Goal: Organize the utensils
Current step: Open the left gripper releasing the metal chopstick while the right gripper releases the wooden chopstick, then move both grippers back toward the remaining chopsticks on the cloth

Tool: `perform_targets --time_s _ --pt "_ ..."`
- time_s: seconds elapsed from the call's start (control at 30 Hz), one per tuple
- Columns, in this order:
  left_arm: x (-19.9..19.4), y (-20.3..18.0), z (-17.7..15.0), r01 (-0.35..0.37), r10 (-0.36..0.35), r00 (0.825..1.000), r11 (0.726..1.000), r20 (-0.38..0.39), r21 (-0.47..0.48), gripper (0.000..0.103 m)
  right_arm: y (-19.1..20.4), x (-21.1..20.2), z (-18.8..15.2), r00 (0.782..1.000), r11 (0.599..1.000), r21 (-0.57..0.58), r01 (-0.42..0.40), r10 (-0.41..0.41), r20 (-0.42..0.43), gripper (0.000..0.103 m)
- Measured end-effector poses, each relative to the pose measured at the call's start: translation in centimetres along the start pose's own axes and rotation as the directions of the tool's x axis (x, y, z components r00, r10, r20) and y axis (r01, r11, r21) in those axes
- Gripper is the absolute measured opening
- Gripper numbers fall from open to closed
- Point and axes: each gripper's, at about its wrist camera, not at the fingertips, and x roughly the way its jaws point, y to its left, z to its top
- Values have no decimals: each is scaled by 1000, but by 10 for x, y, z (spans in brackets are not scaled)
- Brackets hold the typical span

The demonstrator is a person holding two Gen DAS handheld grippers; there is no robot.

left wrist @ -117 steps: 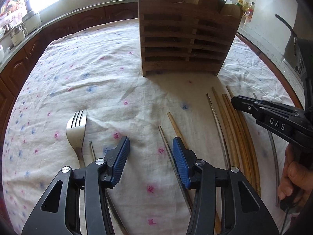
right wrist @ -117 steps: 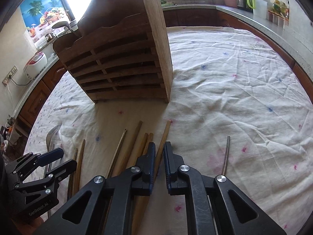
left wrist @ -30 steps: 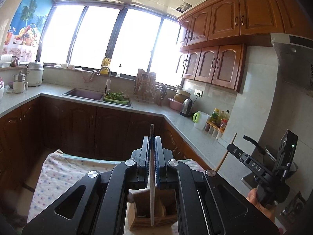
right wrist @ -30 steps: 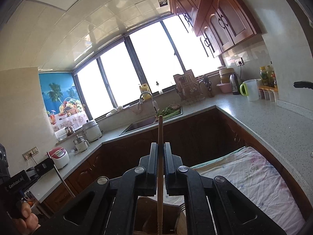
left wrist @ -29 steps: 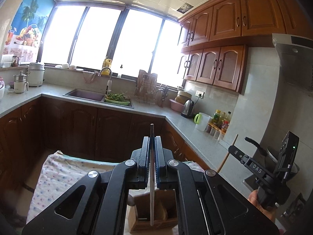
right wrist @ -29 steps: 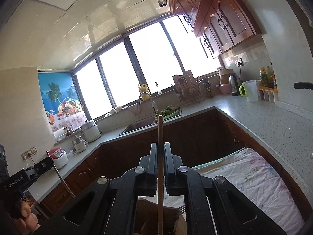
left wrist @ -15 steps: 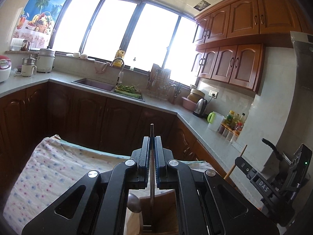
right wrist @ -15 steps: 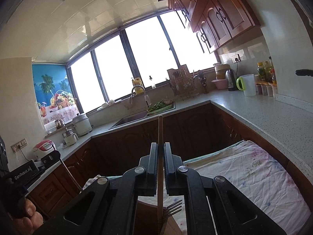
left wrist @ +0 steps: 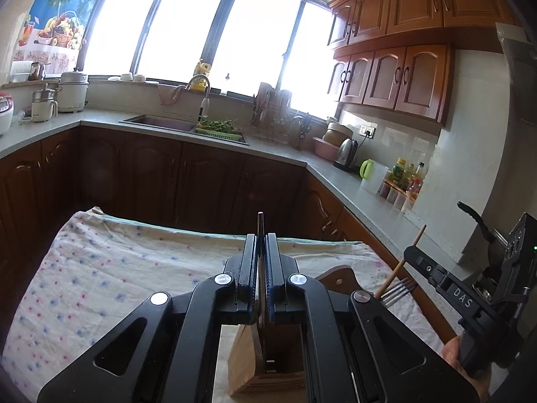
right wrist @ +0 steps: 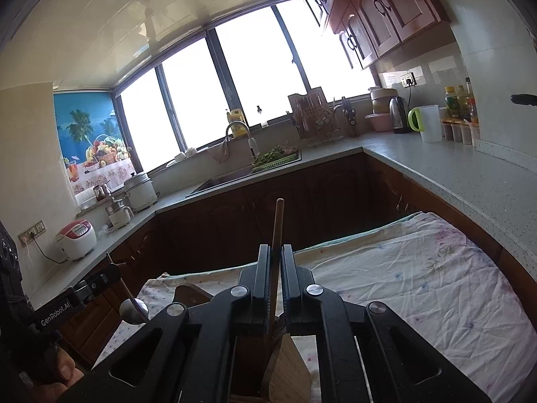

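Lowered nearer the holder (left wrist: pixel 268 362), left claw (left wrist: pixel 261 262) grips a metal chopstick (left wrist: pixel 259 231), right claw (right wrist: pixel 276 268) a wooden chopstick (right wrist: pixel 278 225).

wooden holder (left wrist: pixel 268 372) base cut off, chopstick (right wrist: pixel 273 262) tip hidden

Metal chopstick (left wrist: pixel 260 235): thin, grey, upright; its top end pokes above the closed blue pads (left wrist: pixel 251 268), its lower part runs down into the wooden holder.
Wooden chopstick (right wrist: pixel 277 235): light brown, nearly upright, tip leaning slightly right; clamped, its lower part dropping toward the holder's opening.
Wooden holder (left wrist: pixel 268 369): pale slatted box with a rounded back panel, standing on the floral cloth (left wrist: pixel 100 268).
Fork (left wrist: pixel 397 290): steel, standing in the holder, tines up, beside the wooden chopstick.
Spoon (right wrist: pixel 133 311): rounded steel bowl rising at the holder's left side.
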Motion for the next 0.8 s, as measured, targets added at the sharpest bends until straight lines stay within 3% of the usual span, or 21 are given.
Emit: perform_targets --time_s 0.3,0.4,0.43,0.53,0.6,0.63,0.7,0.8 --pt "0 1 3 1 -1 1000 1000 -18 -12 4 -3 0 2 999 1000 24 -17 18 -29 11" --pt "-6 2 6 12 -12 1000 1000 -4 -19 4 -5 -6 5 1000 999 41 -20 21 -20 24" --pt "-9 1 7 19 -19 1000 1000 -2 -19 8 -6 -9 5 1000 998 50 -26 26 -12 35" --pt "-18 -1 9 15 -15 1000 1000 10 -13 29 -7 -19 9 999 997 63 -39 39 7 44" --pt "-26 -2 9 12 -11 1000 1000 22 -14 45 -8 -26 10 999 997 68 -46 45 13 57" --pt "-31 -1 9 8 -8 1000 1000 26 -15 48 -8 -30 10 999 996 73 -53 52 17 67" --pt "-39 1 7 -11 11 1000 1000 22 -26 74 -9 -40 9 998 995 75 -59 57 21 76" --pt "-54 10 0 -10 11 1000 998 20 -60 79 -12 -54 3 998 994 83 -65 64 14 84"
